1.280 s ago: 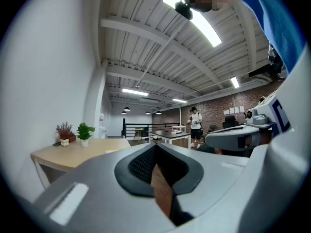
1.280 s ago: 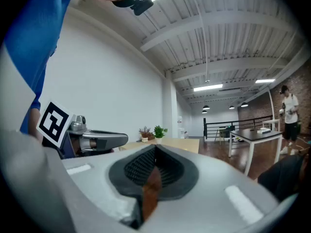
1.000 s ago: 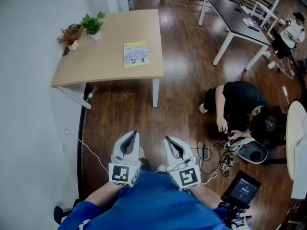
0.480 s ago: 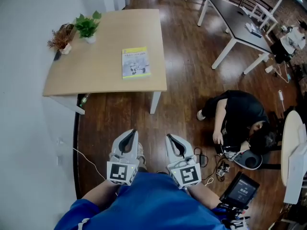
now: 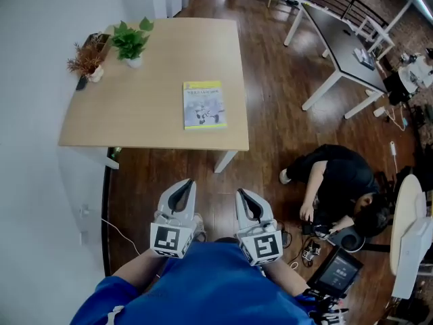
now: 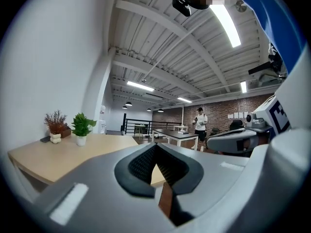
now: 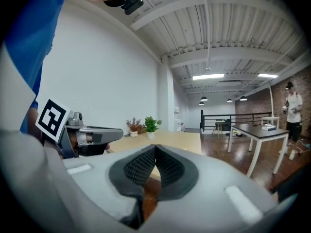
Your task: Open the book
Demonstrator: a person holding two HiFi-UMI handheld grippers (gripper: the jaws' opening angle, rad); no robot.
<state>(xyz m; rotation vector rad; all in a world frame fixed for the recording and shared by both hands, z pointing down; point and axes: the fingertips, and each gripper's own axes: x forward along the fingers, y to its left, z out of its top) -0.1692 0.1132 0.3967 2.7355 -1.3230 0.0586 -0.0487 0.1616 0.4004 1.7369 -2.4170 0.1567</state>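
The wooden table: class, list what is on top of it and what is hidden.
On the table are a closed book, a green potted plant and a dried plant in a small pot. The book's pages are covered by its front cover.

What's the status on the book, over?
Left claw shut, empty. Right claw shut, empty. Book closed on wooden table, untouched. Nothing blocking the way.
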